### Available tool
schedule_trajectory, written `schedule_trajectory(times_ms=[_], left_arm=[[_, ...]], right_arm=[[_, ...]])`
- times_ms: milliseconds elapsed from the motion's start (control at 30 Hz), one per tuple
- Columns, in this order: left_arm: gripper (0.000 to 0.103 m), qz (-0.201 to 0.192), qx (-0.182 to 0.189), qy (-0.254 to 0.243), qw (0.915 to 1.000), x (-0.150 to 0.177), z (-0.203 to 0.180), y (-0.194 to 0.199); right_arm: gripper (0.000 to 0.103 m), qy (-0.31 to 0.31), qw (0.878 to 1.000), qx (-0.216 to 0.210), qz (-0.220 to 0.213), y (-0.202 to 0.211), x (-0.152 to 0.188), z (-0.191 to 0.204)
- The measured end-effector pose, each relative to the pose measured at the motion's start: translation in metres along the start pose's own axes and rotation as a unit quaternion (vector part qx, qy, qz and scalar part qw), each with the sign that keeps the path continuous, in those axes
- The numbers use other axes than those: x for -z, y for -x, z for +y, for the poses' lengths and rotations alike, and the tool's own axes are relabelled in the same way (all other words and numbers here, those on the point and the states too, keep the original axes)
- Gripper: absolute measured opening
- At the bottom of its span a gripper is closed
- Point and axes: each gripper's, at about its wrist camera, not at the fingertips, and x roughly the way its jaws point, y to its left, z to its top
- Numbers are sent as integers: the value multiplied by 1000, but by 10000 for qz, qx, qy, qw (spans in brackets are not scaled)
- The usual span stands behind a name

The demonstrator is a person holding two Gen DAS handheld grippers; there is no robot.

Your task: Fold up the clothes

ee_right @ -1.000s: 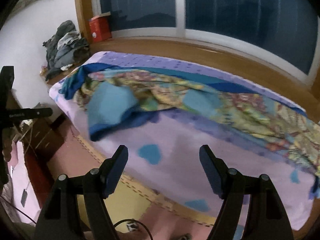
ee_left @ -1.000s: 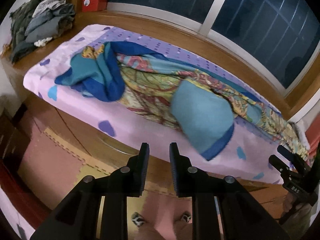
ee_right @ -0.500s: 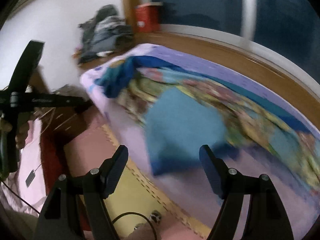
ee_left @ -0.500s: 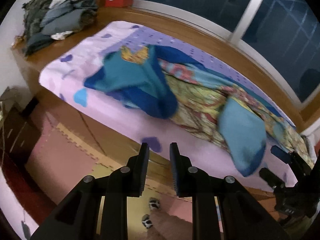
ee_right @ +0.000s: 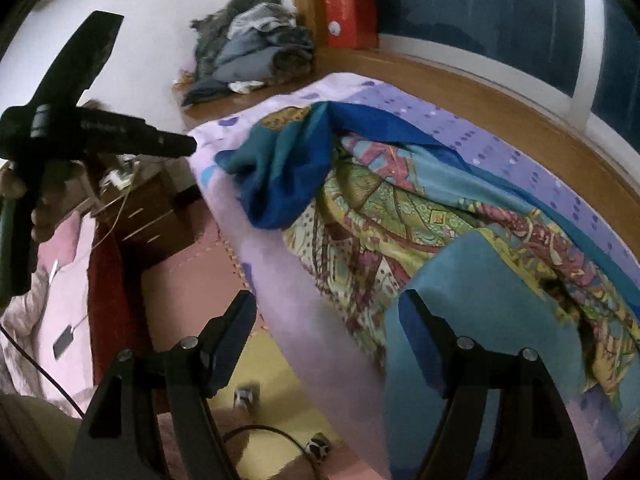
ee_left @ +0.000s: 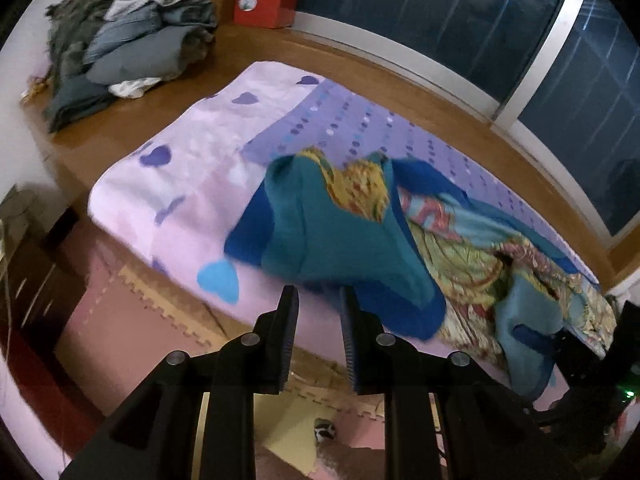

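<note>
A long patterned garment [ee_left: 460, 256], teal and dark blue with yellow-green paisley, lay crumpled along the pink bed [ee_left: 192, 184], unfolded. Its bunched teal end rested near the bed's front edge, and a light-blue flap draped over that edge further along.

The left gripper [ee_left: 319, 300] hovered just off the bed's front edge, before the teal end, its jaws nearly together with a narrow gap and nothing between them. The right gripper [ee_right: 328, 306] hung off the same edge with jaws spread wide and empty, the far jaw in front of the light-blue flap.

Risk: the cloth looked thin and layered, so a pinch could catch several layers or the sheet beneath. With the left jaws so narrow, they might push the fabric away rather than take it. The draped flap could slide off the bed.

Compared with a second earlier, both views had swung toward the clothes pile [ee_left: 132, 40] at the bed's end, and the teal end sat closer to the left gripper. The jaw gaps looked unchanged.
</note>
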Motion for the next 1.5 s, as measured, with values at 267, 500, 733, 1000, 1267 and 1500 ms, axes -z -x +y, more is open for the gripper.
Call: schedule_trajectory(times_ms=[267,500,733,1000,1267,1500], left_arm=[[24,433,774,-1174,9891,-58,26,-31],[32,685,1289,-2071,9674,-79,32,-46],[32,885,1435,-2039,9644,-82,57,-58],[32,911,1288,-1841,9702,-108,85,-65],[32,773,1143,-1647,9766,-142,122,-76],[32,1001,1471,-2112,9611,-177,148,-101]], right_arm=[[74,-750,9934,835,230,-45,-26,27],[74,-1380,9842,1111,-20,-58,-57,55],[4,-1220,9874,973,245,-90,-99,70],[3,-800,9954,377,-370,-123,-196,60],[3,-776,9947,596,-310,-201,-277,34],[3,-1199,9868,1061,258,-283,-316,14]])
